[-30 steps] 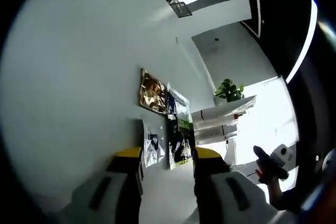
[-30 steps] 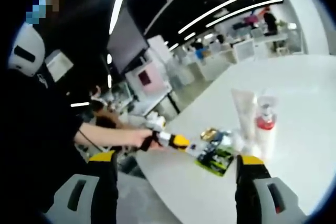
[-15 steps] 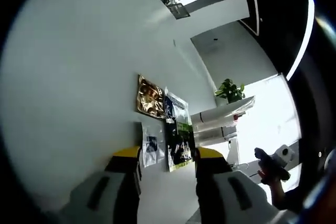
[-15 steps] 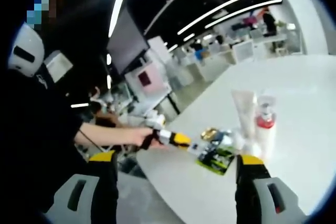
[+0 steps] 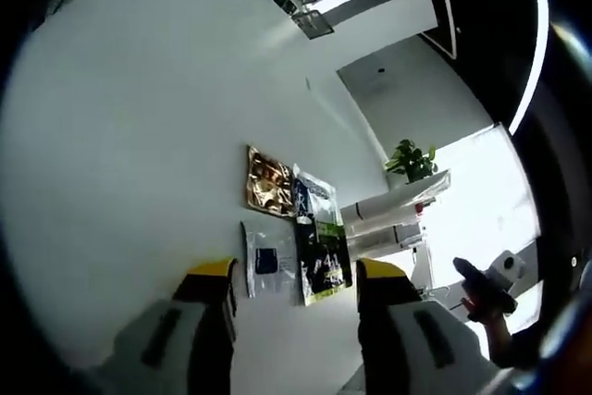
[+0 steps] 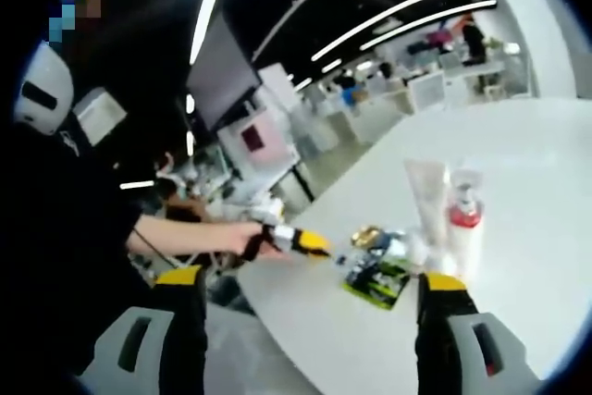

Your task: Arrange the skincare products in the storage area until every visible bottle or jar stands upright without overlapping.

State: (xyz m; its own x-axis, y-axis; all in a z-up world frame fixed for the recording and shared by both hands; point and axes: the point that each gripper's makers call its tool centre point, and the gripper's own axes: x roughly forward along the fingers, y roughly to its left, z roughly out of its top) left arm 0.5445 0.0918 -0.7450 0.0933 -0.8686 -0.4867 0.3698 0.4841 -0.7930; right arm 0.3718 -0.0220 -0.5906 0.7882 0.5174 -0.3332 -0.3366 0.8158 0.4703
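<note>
Sachets lie flat in a cluster on the white counter (image 5: 139, 136), seen ahead of the left claw (image 5: 294, 277) in the left gripper view. From left to right: a clear sachet with a dark label (image 5: 265, 270) just beyond the left jaw, a gold foil sachet (image 5: 269, 182) above it, and a dark sachet with a green edge (image 5: 321, 252) beside them, its edges touching or overlapping its neighbours. The left claw is released, its yellow-tipped jaws spread with nothing between them. Further right stand a white tube (image 5: 393, 203) and a pump bottle (image 5: 388, 236); in this rolled view they look sideways.

In the right gripper view, a person's hand (image 6: 242, 240) at the left holds the left claw (image 6: 310, 243) out over the counter's edge (image 6: 305, 321). Just right of it lies the sachet cluster (image 6: 375, 270). Right again, the white tube (image 6: 427, 193) and the pump bottle with a red band (image 6: 465, 219) stand upright, close together. The right claw (image 6: 310, 289) is released, jaws wide apart and empty.
</note>
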